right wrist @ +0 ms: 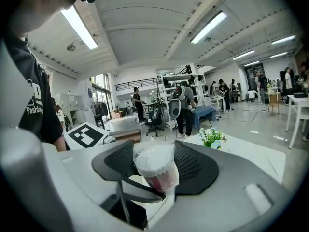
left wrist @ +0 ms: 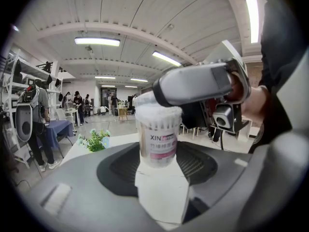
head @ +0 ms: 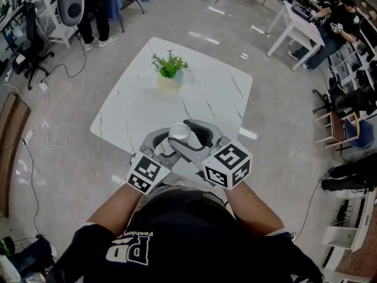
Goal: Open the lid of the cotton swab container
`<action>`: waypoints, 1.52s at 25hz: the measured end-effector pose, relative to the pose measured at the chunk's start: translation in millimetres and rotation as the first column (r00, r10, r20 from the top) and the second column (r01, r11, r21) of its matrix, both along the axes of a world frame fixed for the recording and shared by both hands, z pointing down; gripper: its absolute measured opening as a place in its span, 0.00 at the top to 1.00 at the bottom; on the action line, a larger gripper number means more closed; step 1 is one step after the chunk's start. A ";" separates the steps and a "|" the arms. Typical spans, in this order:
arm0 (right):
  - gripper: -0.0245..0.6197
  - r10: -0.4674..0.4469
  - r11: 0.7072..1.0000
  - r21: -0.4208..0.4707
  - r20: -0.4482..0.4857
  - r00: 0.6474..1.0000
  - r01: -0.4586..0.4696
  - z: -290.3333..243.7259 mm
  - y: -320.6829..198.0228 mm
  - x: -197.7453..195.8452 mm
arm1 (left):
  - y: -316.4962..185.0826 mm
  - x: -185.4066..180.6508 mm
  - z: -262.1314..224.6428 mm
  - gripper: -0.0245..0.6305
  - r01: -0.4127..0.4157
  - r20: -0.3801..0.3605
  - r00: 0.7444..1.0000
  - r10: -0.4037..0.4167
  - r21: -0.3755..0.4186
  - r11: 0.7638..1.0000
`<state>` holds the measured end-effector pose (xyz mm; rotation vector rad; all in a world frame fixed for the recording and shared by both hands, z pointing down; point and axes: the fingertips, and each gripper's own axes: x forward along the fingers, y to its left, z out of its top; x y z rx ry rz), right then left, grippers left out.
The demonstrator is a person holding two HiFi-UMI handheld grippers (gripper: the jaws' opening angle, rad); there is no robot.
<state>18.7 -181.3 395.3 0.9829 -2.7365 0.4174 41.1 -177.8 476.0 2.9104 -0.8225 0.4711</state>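
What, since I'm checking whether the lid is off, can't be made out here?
Left gripper view: top of the lid, covered by the right hand-held gripper.
Head view: the container, too small to show a lid seam.
Right gripper view: the container's base, behind a black loop.

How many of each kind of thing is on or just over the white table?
clear round plastic cotton swab container: 1
green potted plant: 1
grey two-jaw grippers, left gripper and right gripper: 2
Total: 4
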 end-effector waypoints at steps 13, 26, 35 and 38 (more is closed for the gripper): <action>0.56 -0.036 0.989 0.139 -0.089 0.995 0.048 -11.7 9.5 7.2 | 0.5 -7.8 2.6 0.53 0.016 0.004 1.000 -0.016 -0.002 1.000; 0.64 -0.040 0.974 0.213 -0.164 0.986 0.075 -7.2 12.6 5.5 | -4.7 -13.0 -1.0 0.53 0.016 -0.010 1.000 -0.016 0.005 1.000; 0.65 -0.023 0.965 0.255 -0.117 0.993 0.052 -27.3 6.0 13.4 | -2.7 -7.9 -3.1 0.53 0.005 0.002 1.000 -0.006 0.028 1.000; 0.68 -0.016 0.959 0.279 -0.117 0.993 0.049 -33.2 5.6 14.7 | -1.2 -8.1 -1.7 0.53 0.005 0.001 1.000 -0.005 0.027 1.000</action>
